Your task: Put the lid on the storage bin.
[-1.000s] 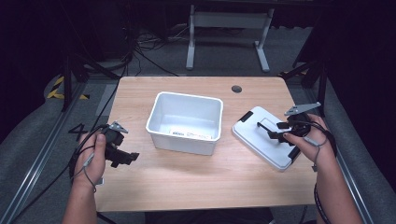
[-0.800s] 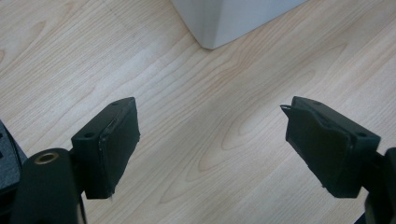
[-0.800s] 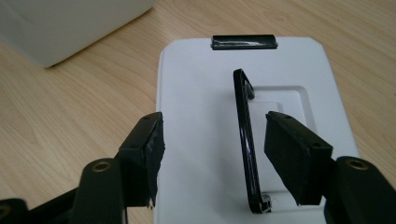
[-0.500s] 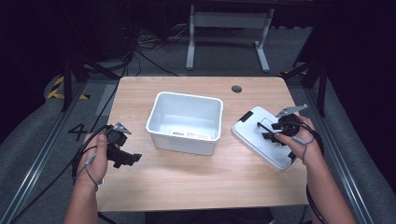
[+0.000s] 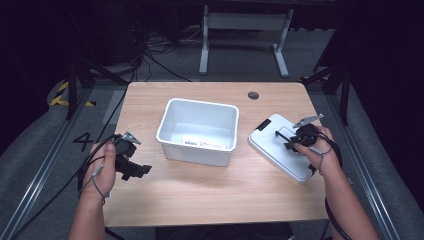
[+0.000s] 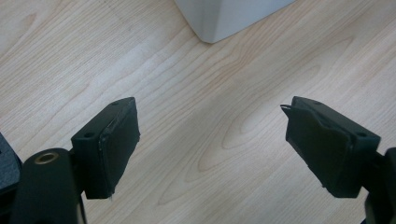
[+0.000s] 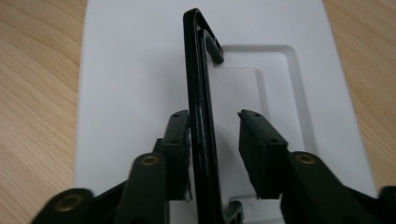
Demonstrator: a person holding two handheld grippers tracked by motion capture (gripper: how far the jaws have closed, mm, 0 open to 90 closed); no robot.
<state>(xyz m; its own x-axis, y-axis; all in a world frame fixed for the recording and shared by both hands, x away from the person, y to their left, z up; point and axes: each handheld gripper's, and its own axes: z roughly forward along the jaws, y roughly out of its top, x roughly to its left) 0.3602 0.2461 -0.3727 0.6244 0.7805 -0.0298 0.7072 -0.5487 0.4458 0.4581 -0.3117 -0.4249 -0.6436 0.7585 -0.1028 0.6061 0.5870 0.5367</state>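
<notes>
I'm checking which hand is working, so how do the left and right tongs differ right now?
The left tongs stand wide open over bare table, with nothing between them; the right tongs have just been closing around the lid's upright black handle. One right jaw touches the handle; the other shows a gap. The left tongs sit beside the bin; the right are over the lid. Both have black jaws.

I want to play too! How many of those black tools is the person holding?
2. The left tool hangs over bare table beside the white bin; the right tool is at the white lid's black handle.
</notes>
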